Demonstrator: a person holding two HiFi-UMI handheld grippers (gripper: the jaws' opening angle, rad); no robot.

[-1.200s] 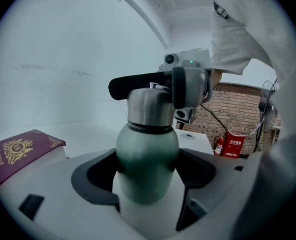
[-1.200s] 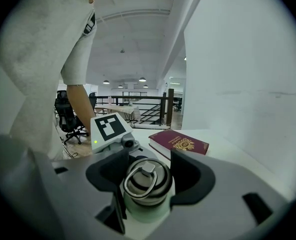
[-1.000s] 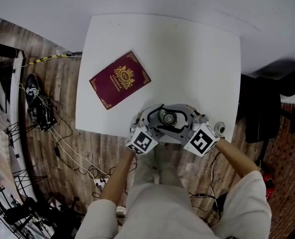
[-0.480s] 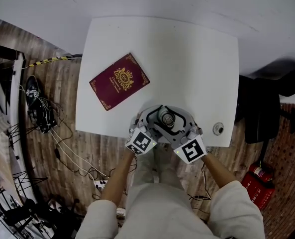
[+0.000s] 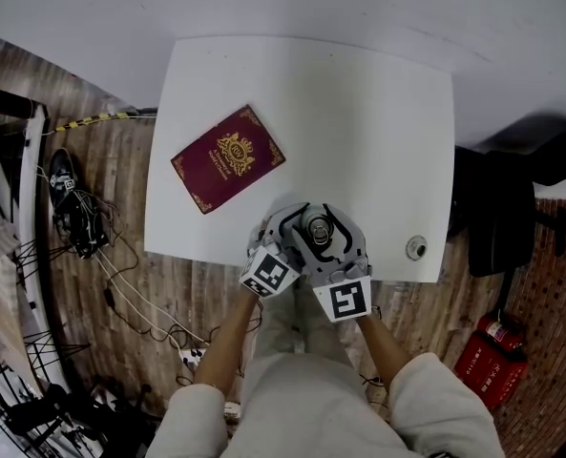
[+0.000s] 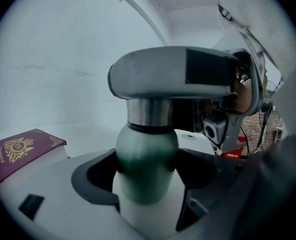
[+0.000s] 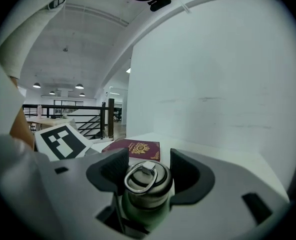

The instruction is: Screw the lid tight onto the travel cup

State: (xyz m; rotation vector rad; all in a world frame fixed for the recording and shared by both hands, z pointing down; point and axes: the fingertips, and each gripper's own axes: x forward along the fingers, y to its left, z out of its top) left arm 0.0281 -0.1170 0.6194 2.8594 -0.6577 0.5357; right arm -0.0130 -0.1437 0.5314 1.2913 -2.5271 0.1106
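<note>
You're clamping your left gripper (image 6: 147,181) round the travel cup (image 6: 147,151), standing upright at the worktop's (image 5: 359,113) lower centre; your right gripper (image 7: 148,175) is gripping the lid (image 7: 147,186) directly above, on that vertical axis.

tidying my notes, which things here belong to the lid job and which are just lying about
In the job:
- travel cup, gripped by the left gripper
- lid, gripped by the right gripper

Lying about:
- maroon gold-crested booklet on the white table
- small round fitting near the table's edge
- fire extinguisher and cables on the floor
</note>
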